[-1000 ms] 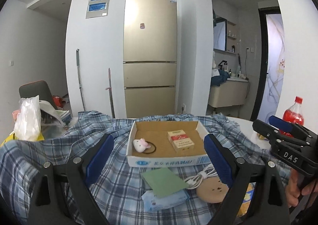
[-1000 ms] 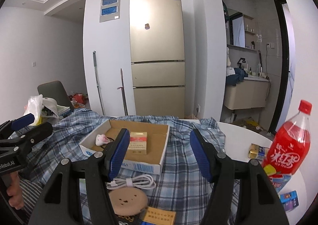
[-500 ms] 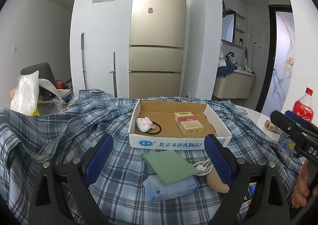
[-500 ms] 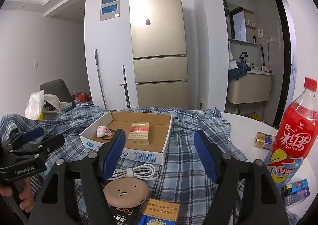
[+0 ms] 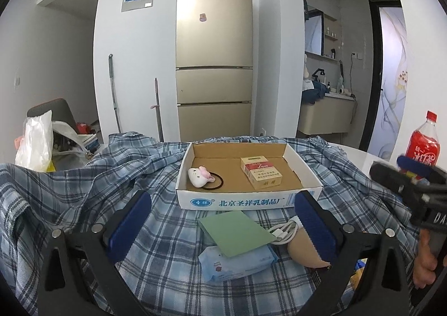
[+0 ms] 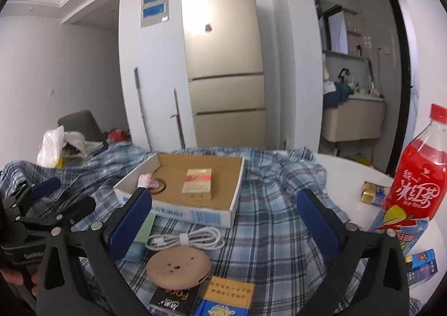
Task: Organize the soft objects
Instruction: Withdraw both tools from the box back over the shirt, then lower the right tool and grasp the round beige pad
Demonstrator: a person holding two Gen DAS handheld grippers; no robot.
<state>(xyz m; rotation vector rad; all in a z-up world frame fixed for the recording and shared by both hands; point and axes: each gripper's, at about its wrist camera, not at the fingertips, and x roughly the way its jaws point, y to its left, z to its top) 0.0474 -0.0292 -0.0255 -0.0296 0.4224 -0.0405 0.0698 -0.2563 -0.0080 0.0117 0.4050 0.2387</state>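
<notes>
A blue plaid shirt (image 5: 83,198) lies spread over the table. On it stands a shallow cardboard box (image 5: 248,202) holding a small pink-and-white plush toy (image 5: 198,176) on a hair tie and a cigarette pack (image 5: 259,172). A wet-wipe pack (image 5: 237,261) lies under a green card (image 5: 237,232) just in front of the box. My left gripper (image 5: 222,204) hovers over these, its jaws opening with nothing between them. My right gripper (image 6: 225,196) hovers to the right of the box (image 6: 178,214), jaws also opening and empty, above a coiled white cable (image 6: 187,240) and a tan disc (image 6: 178,263).
A red iced-tea bottle (image 6: 421,173) stands at the right on the bare white table (image 6: 349,170), with small packets around it. Cigarette packs (image 6: 229,293) lie at the near edge. A chair with a plastic bag (image 5: 35,143) is at the left; a fridge (image 5: 213,64) stands behind.
Both grippers' jaws have spread wider, the right one much more. The left gripper has sunk a little, so the box and the things in front of it look nearer.
</notes>
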